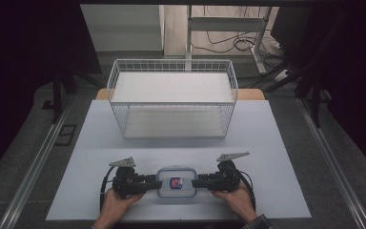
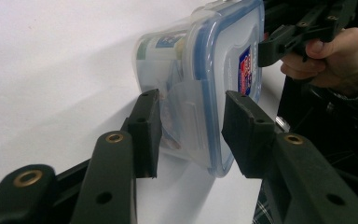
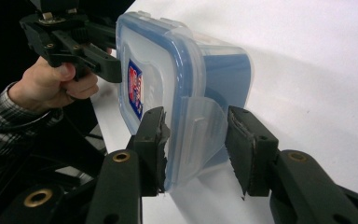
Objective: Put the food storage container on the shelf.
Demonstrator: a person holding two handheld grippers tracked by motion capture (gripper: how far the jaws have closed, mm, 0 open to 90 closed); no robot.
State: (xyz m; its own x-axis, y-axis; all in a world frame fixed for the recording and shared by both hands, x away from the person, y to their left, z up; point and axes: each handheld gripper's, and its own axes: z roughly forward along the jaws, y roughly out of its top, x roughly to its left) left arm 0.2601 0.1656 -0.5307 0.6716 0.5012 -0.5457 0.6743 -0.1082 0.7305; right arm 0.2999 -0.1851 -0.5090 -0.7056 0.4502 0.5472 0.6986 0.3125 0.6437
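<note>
A clear plastic container with a blue-rimmed lid (image 1: 176, 182) lies near the table's front edge; a red and blue label marks the lid. My left gripper (image 1: 158, 183) holds its left end and my right gripper (image 1: 194, 182) its right end. In the left gripper view the jaws (image 2: 191, 135) straddle the container (image 2: 205, 70), one pad at the base and one by the lid, with a raised latch flap between them. In the right gripper view the jaws (image 3: 193, 144) clasp the other end of the container (image 3: 168, 79), one pad on the lid and one against its flap.
A white wire basket (image 1: 171, 62) stands behind the container at the middle of the table, with a pale liner inside. The white table sheet (image 1: 267, 143) spreads to both sides. Dark floor, table legs and cables lie beyond the far edge.
</note>
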